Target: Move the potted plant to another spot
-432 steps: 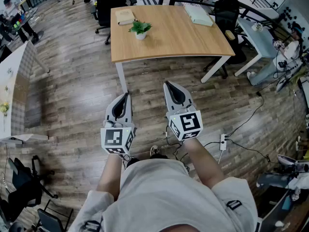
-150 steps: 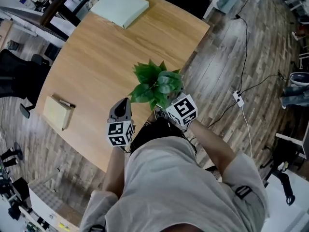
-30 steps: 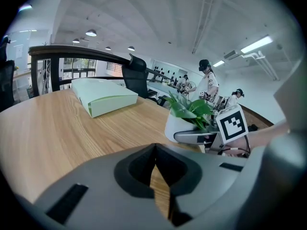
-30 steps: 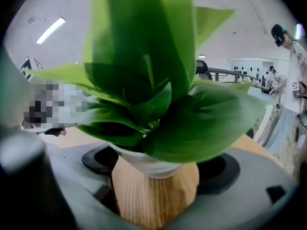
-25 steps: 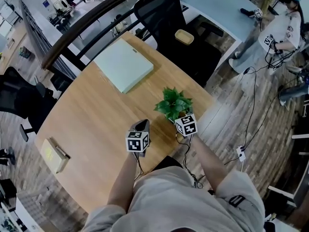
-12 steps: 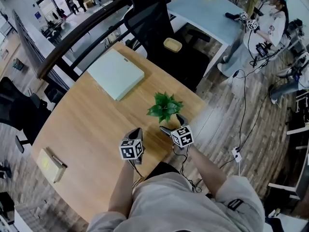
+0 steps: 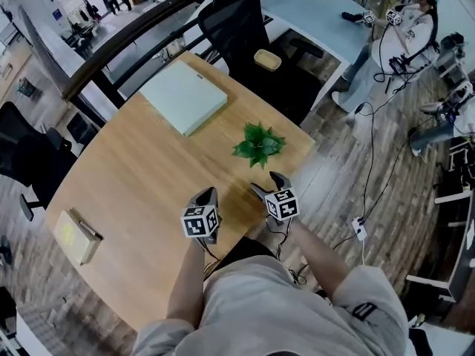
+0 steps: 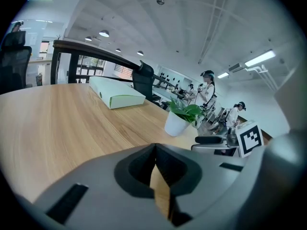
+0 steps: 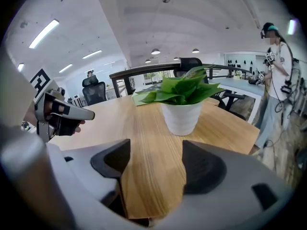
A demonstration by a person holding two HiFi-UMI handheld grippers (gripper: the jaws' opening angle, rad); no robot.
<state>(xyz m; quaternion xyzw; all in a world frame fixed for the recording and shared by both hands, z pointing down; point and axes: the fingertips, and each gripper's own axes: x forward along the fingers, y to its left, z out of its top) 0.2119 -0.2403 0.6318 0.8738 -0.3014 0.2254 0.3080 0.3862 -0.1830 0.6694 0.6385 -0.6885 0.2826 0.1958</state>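
Potted plant [image 7: 258,144] upright on bench [image 7: 133,184], well apart from green box [image 7: 183,96], nearer person. Likely light. White pot [image 9: 181,119] stiff, smooth, maybe slippery; leaves soft. Take pot wall, not foliage. Right gripper [image 7: 266,183] fingers released, just been closing, nothing between. Left gripper [image 7: 211,193] fingers clenched, empty.

- The left claw [image 7: 210,192] is grey with dark inner pads and bears a white cube [image 7: 200,221] printed with black square markers.
- The right claw [image 7: 267,183] looks the same.
- The person wears a pale grey short-sleeved shirt [image 7: 260,306] with black buckles [image 7: 364,311].
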